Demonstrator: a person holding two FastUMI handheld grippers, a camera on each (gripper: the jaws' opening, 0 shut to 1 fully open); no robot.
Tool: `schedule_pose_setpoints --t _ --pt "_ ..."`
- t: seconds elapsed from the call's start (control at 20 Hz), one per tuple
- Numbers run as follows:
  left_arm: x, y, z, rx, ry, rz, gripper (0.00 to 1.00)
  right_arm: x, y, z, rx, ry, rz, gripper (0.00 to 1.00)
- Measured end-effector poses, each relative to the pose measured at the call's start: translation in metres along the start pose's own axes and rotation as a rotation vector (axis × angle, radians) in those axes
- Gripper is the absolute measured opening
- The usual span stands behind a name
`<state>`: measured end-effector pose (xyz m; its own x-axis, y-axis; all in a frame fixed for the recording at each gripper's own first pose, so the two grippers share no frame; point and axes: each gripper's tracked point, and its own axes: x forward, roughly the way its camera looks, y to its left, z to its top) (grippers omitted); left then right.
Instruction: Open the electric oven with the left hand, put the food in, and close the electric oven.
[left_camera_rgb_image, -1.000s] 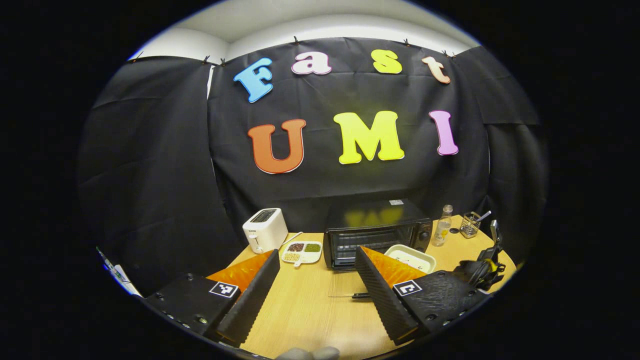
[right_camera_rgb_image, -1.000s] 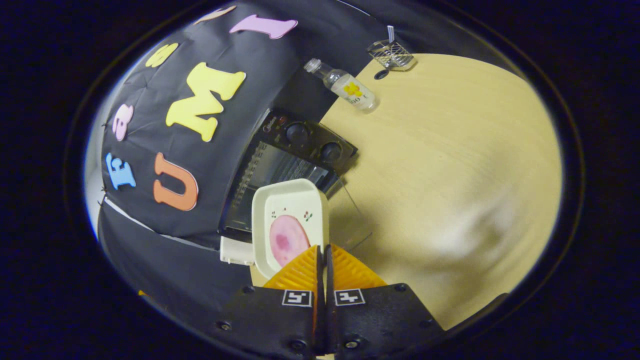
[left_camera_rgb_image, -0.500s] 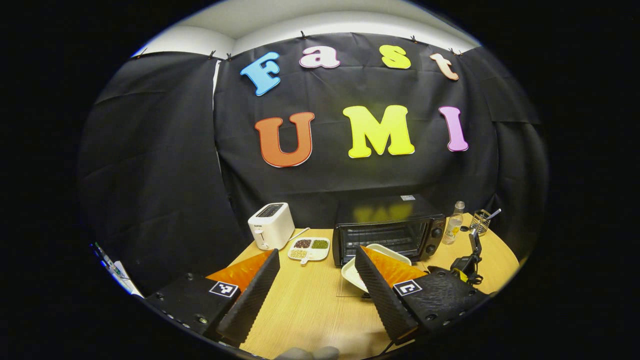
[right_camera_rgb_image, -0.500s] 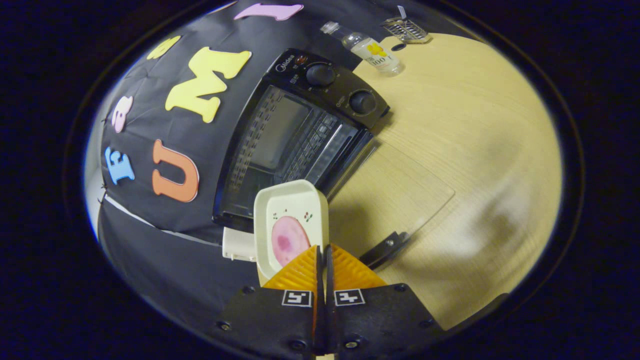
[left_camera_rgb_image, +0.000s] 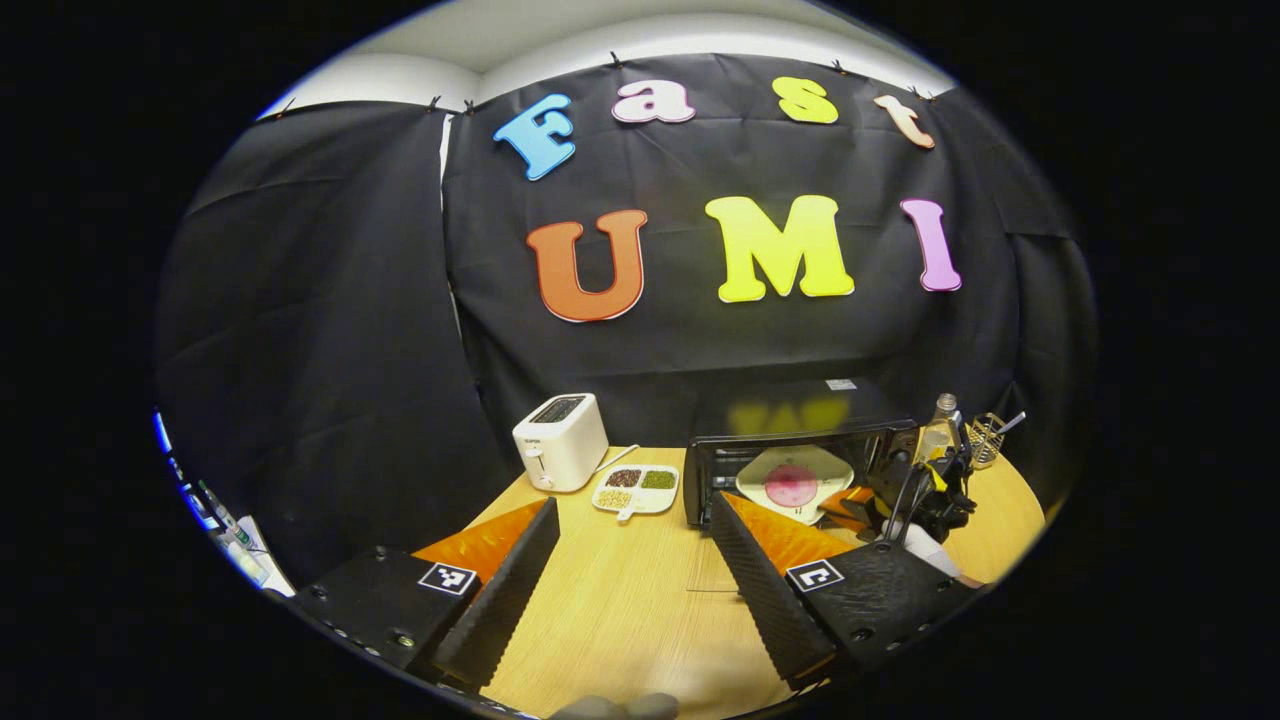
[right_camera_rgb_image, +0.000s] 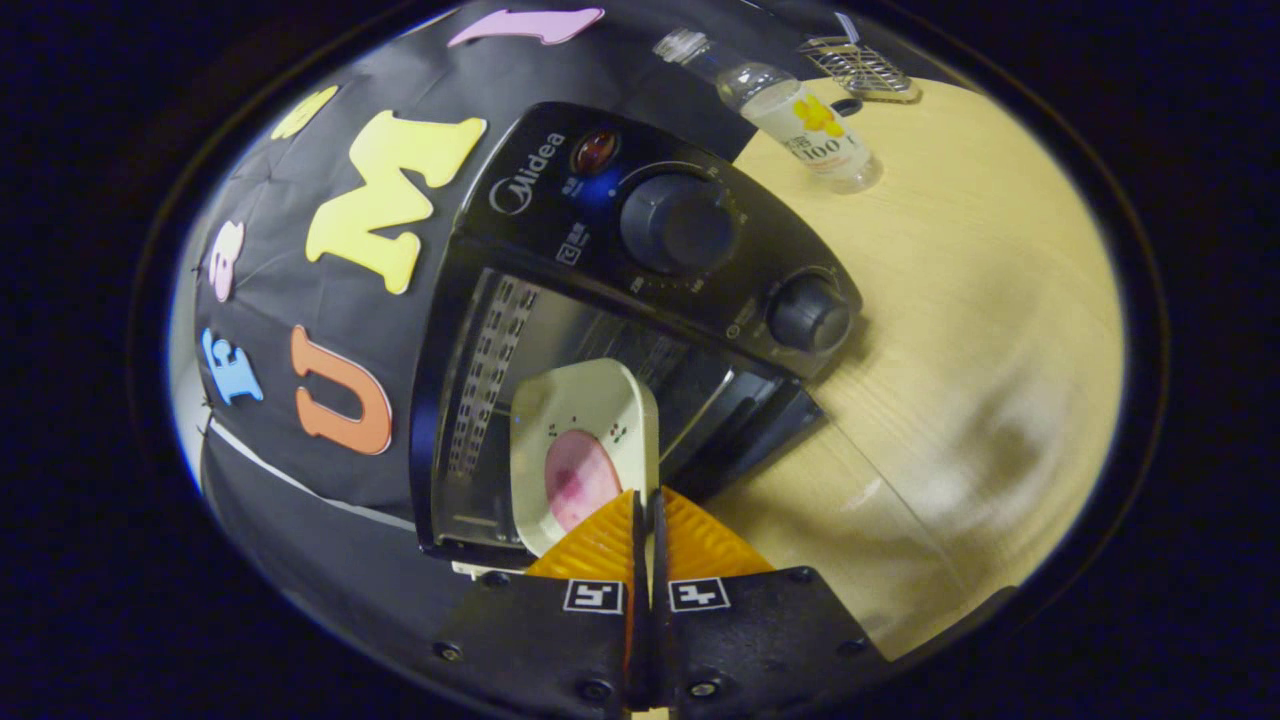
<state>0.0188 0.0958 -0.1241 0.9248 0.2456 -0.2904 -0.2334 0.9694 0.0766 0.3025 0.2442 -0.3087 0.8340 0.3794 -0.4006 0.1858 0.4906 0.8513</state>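
The oven (right_camera_rgb_image: 560, 330) stands open, its door dropped flat; the right gripper (right_camera_rgb_image: 645, 515), pinched on the rim of the dish (right_camera_rgb_image: 580, 440) of food, tips it into the mouth, while the left gripper (left_camera_rgb_image: 630, 560) hangs back, fingers apart, presumably ready for the door.

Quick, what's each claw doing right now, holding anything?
Left claw: open, holding nothing.
Right claw: closed on the rim of the white dish.
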Motion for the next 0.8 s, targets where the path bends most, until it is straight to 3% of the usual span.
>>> schedule_pose_setpoints --t 0.45,0.65,0.8 --pt "-0.001 -0.005 -0.003 -0.007 0.023 0.053 0.97 0.025 0.012 0.019 -0.062 -0.011 0.055 0.07" --pt "-0.001 -0.01 0.004 -0.009 0.013 0.035 0.97 -0.001 0.015 0.028 -0.158 -0.017 0.039 0.34" --pt "-0.001 -0.012 0.009 -0.005 -0.003 0.012 0.97 -0.037 0.026 0.037 -0.293 -0.039 0.029 0.49"
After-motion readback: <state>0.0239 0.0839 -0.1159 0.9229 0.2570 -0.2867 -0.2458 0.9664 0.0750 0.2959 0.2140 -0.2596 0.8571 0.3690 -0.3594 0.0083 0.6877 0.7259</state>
